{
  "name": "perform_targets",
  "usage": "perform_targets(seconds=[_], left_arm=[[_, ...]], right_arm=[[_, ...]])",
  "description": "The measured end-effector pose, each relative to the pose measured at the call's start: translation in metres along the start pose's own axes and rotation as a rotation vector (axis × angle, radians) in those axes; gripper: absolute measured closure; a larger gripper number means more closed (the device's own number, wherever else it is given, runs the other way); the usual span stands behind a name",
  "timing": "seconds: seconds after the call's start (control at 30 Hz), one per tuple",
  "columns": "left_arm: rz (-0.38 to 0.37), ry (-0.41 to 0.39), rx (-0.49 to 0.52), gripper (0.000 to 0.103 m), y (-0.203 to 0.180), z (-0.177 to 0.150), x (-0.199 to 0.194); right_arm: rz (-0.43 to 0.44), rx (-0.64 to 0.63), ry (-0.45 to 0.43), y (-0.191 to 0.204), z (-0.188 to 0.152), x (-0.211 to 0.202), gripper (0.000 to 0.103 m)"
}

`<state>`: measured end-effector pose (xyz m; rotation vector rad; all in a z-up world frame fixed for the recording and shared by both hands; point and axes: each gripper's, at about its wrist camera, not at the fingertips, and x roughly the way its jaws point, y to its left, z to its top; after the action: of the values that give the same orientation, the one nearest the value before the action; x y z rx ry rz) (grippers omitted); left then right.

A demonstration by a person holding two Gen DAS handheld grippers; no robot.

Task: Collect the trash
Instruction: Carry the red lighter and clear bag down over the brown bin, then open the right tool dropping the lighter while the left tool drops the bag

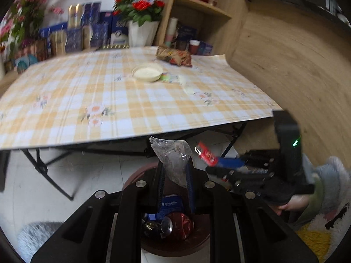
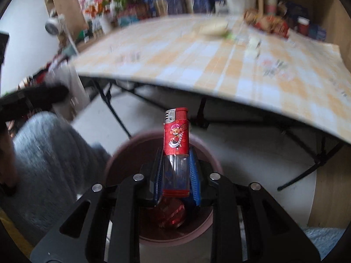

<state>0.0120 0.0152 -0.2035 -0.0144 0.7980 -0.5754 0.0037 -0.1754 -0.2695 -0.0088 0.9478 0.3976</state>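
My left gripper [image 1: 174, 171] is shut on a crumpled clear plastic wrapper [image 1: 173, 155] and hangs over a dark red bin [image 1: 175, 246] on the floor. Inside the bin lie a crushed can [image 1: 169, 225] and a blue carton [image 1: 170, 205]. My right gripper [image 2: 175, 171] is shut on a red lighter [image 2: 176, 151], which stands upright between the pads above the same bin [image 2: 206, 225]. In the left wrist view the right gripper [image 1: 221, 162] comes in from the right with the lighter [image 1: 205, 153] in it.
A folding table with a yellow checked cloth [image 1: 92, 100] stands beyond the bin. On it are a white bowl [image 1: 148, 72], a snack bag [image 1: 173, 55] and small scraps [image 1: 188, 89]. Shelves, boxes and flower pots line the back. A person's sleeve [image 1: 324, 186] shows at right.
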Motion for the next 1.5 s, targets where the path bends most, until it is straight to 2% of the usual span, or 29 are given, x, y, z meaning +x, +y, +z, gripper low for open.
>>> perform_targets(seconds=[0.07,0.2,0.33,0.37,0.4,0.47,0.6,0.67,0.77,0.87,0.97,1.33,1.5], left_arm=[[-0.012,0.034,-0.061,0.085,0.013,-0.001,0.011],[-0.043,0.047,-0.151,0.085,0.030,-0.001,0.024],[-0.044,0.067,-0.151,0.085,0.028,-0.002,0.030],[-0.042,0.071,-0.140,0.085,0.025,-0.002,0.031],[-0.039,0.079,-0.123,0.085,0.021,-0.002,0.033],[-0.033,0.093,-0.103,0.085,0.017,-0.002,0.036],[-0.028,0.114,-0.095,0.085,0.015,-0.003,0.044],[-0.024,0.121,-0.097,0.085,0.015,-0.003,0.046],[-0.020,0.129,-0.099,0.085,0.015,-0.004,0.047],[-0.012,0.143,-0.093,0.085,0.014,-0.005,0.050],[0.000,0.162,-0.075,0.085,0.011,-0.006,0.054],[0.067,0.316,0.014,0.085,-0.001,-0.018,0.086],[0.103,0.380,-0.006,0.084,0.005,-0.023,0.098]], right_arm=[[-0.003,0.008,0.078,-0.001,-0.005,0.022,0.077],[-0.009,0.013,0.145,-0.003,-0.012,0.046,0.077],[-0.047,-0.035,0.189,0.004,-0.021,0.060,0.077],[-0.049,-0.049,0.201,0.007,-0.022,0.061,0.074],[-0.051,-0.059,0.201,0.008,-0.023,0.061,0.070],[-0.054,-0.073,0.184,0.011,-0.023,0.058,0.044],[-0.072,-0.059,0.130,0.008,-0.015,0.045,0.034],[-0.090,-0.039,0.079,0.003,-0.011,0.033,0.018],[-0.139,-0.012,-0.017,-0.002,-0.002,0.008,0.008],[-0.195,0.016,-0.091,-0.012,0.003,-0.013,0.006],[-0.228,0.049,-0.129,-0.021,0.005,-0.024,0.006],[-0.276,0.086,-0.147,-0.036,0.006,-0.026,0.006],[-0.285,0.101,-0.153,-0.043,0.005,-0.029,0.006]])
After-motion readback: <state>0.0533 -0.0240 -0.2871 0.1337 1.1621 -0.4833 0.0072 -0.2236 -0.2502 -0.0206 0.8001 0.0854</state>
